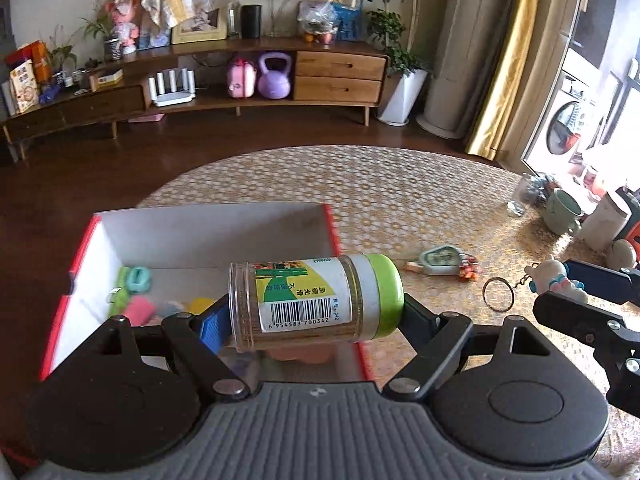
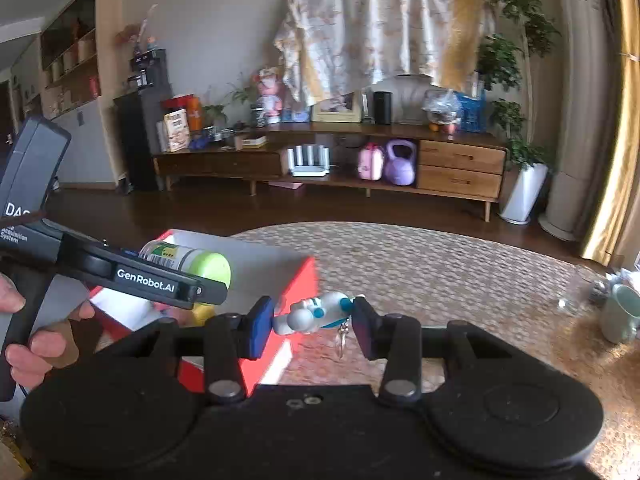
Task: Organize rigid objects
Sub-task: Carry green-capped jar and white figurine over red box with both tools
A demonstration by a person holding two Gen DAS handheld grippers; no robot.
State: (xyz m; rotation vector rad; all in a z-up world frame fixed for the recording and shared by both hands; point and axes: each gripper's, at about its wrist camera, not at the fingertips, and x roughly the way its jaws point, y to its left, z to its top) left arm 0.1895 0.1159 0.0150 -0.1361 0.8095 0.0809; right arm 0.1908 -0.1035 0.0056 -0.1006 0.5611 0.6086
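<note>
green-lidded jar (image 1: 316,300) crosswise between left gripper (image 1: 312,312) pads, over box (image 1: 216,232)

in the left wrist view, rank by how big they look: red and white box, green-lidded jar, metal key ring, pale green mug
1. Red and white open box
2. Clear green-lidded jar, though it sits nearest the camera in the left gripper, which inflates it
3. Pale green mug, farther away, so it is understated
4. Metal key ring

A long wooden sideboard (image 2: 328,152) stands against the wall on dark floor (image 1: 200,148).
</note>
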